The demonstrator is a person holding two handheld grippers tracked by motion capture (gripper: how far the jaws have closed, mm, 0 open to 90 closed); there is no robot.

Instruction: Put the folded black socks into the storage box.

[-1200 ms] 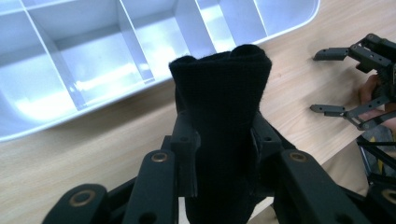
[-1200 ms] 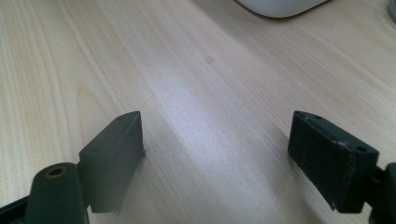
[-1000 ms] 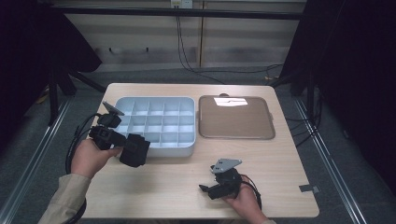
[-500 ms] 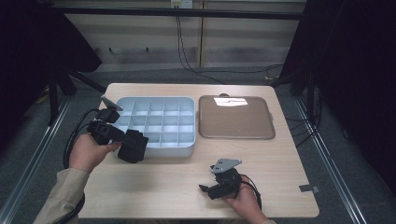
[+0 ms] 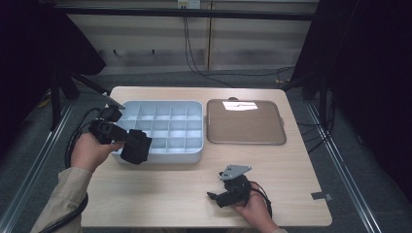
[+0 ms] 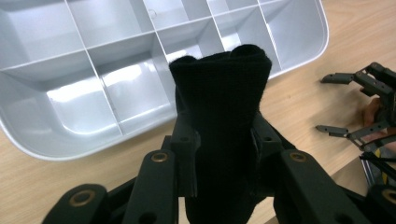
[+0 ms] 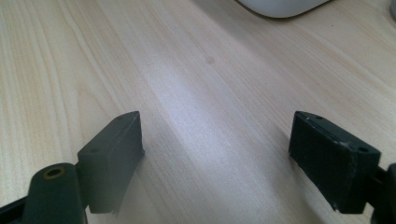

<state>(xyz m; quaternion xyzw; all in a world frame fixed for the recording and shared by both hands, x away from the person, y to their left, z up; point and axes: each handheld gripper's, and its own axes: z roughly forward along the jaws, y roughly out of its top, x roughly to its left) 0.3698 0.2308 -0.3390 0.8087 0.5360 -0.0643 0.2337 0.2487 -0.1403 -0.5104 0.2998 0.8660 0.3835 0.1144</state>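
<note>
Wooden table (image 5: 160, 204) with dark curtains all around, and the landmark is the light blue-grey divided tray (image 5: 165, 116) sitting toward the far left of the tabletop. Just right of that tray, almost touching it, is a flat brown tray (image 5: 245, 124).

So the left gripper (image 5: 136, 147) is clamped down on a black folded cloth (image 6: 219, 116), jaws pressing it from both sides, and the cloth sticks up between them. Compared with a second ago, that gripper has slid left and a little toward the tray, so the cloth now hangs right over the tray's near-left corner, overlapping the rim. In the left gripper view the near compartments of the tray (image 6: 93, 93) sit right behind the cloth.

The right gripper (image 5: 219, 198) hasn't budged at all: same spot on the bare wood, well in front of the tray's near-right corner. Its jaws are spread wide with nothing between them, just table (image 7: 210, 93) grain.
</note>
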